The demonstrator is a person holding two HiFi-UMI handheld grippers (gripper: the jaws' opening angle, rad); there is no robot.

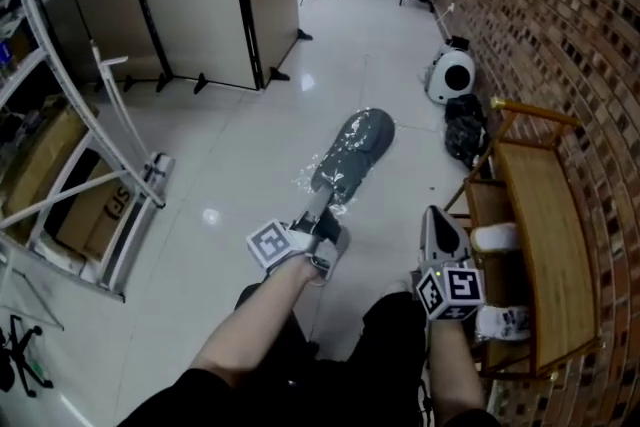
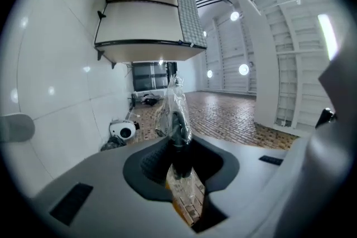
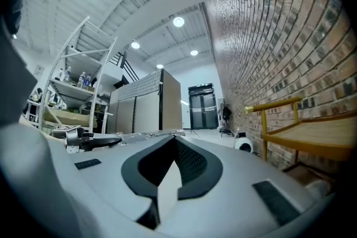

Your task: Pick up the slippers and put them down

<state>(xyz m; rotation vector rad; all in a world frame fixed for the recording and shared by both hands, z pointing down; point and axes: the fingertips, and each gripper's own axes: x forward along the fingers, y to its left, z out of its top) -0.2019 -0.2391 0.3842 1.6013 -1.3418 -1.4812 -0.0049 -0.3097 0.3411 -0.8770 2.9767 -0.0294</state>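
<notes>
A dark grey slipper [image 1: 352,153] wrapped in clear plastic sticks out forward over the white floor, held by its near end in my left gripper [image 1: 322,205]. In the left gripper view the jaws pinch the dark slipper [image 2: 177,131] and its crinkled wrap, so the left gripper [image 2: 179,160] is shut on it. My right gripper [image 1: 434,220] hovers beside the wooden rack [image 1: 545,215]; its jaws [image 3: 174,142] meet at the tips with nothing between them. Two white slippers [image 1: 497,237] [image 1: 505,320] lie on the rack's lower shelf.
A brick wall [image 1: 560,5] runs along the right. A white round device [image 1: 452,75] and a black bag [image 1: 465,135] sit on the floor by it. Beige folding screens [image 1: 200,5] stand at the back left, a white metal shelf frame [image 1: 80,175] at the left.
</notes>
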